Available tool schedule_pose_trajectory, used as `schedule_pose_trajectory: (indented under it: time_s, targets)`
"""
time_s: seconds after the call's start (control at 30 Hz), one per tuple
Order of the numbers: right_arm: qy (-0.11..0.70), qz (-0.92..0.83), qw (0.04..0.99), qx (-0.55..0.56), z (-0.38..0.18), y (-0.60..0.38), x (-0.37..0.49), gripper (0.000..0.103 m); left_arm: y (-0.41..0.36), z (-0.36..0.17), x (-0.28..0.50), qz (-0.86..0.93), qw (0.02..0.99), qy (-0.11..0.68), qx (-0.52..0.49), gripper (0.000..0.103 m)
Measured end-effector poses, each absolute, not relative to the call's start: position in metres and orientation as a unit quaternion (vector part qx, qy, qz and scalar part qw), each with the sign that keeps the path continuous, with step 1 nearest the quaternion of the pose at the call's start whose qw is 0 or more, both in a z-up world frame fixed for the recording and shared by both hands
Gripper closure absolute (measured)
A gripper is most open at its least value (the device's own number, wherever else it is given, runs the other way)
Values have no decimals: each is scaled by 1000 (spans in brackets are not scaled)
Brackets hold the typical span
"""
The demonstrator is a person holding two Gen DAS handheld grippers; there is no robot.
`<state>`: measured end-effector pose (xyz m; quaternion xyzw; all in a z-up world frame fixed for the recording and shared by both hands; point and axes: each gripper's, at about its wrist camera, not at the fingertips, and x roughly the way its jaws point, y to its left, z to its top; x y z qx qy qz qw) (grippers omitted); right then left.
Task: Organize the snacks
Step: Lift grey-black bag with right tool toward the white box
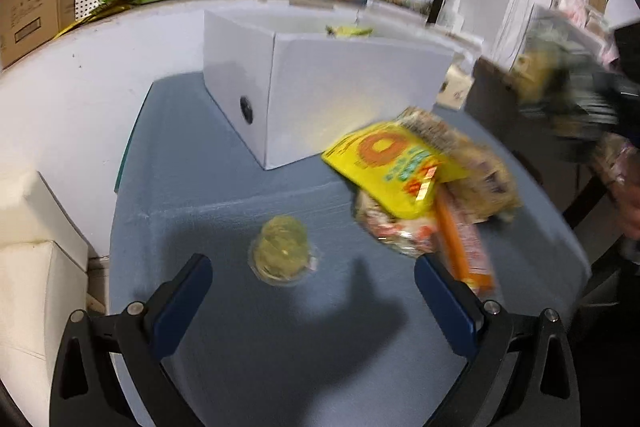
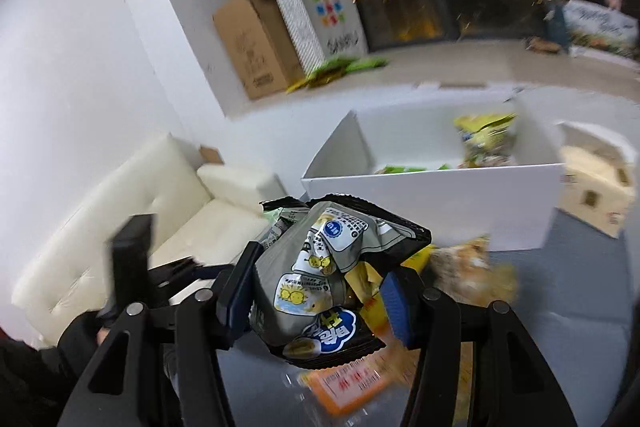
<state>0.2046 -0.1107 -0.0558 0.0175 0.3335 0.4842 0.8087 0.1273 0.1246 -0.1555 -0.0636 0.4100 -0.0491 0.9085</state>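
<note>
My left gripper (image 1: 312, 291) is open and empty above the blue-grey table (image 1: 240, 347). A clear cup of yellowish snack (image 1: 282, 247) stands between and just beyond its fingertips. To the right lies a pile of snack packs (image 1: 420, 187) with a yellow pack on top. A white box (image 1: 320, 75) stands behind, with a yellow pack inside. My right gripper (image 2: 320, 287) is shut on a black and grey snack bag (image 2: 332, 275), held above the table in front of the white box (image 2: 432, 203). It appears blurred at the right edge of the left wrist view (image 1: 576, 99).
A cream sofa (image 2: 132, 211) stands left of the table. A cardboard box (image 2: 256, 43) and a paper bag (image 2: 320, 15) stand on the floor by the dark window. More snack packs (image 2: 468, 267) lie under my right gripper.
</note>
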Motion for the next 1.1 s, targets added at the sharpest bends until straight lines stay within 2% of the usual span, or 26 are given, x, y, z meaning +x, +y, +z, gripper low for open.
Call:
schedule_pose_trajectory:
  time_s: [0.1,0.17,0.23,0.5,0.8,0.97,1.1]
  targets:
    - [314,481,818,31,-47,-141,188,42,127,-164,140,-50,905,420,-56,5]
    - [308,478,822,33,-45,-154,180,42,128,-170,147,-45,901,428,-52,23]
    - [314,472,823,42,-49,-165,176,42,126,-175,153,-39,897,438,-42,66]
    - [328,468,819,62,-68,-174,176,42,117,-153,136,-50,915,398,-40,67]
    - [320,449,831,66,-61,-172,193,42,114,-61,123,-73,956,278,-59,67]
    - [306,430,846,74,-35,-163,236,42,112,-11,156,-83,968,230,-58,67]
    - [317,404,853,89,-19,-148,290,42,113,6,207,-77,970,225,-59,67]
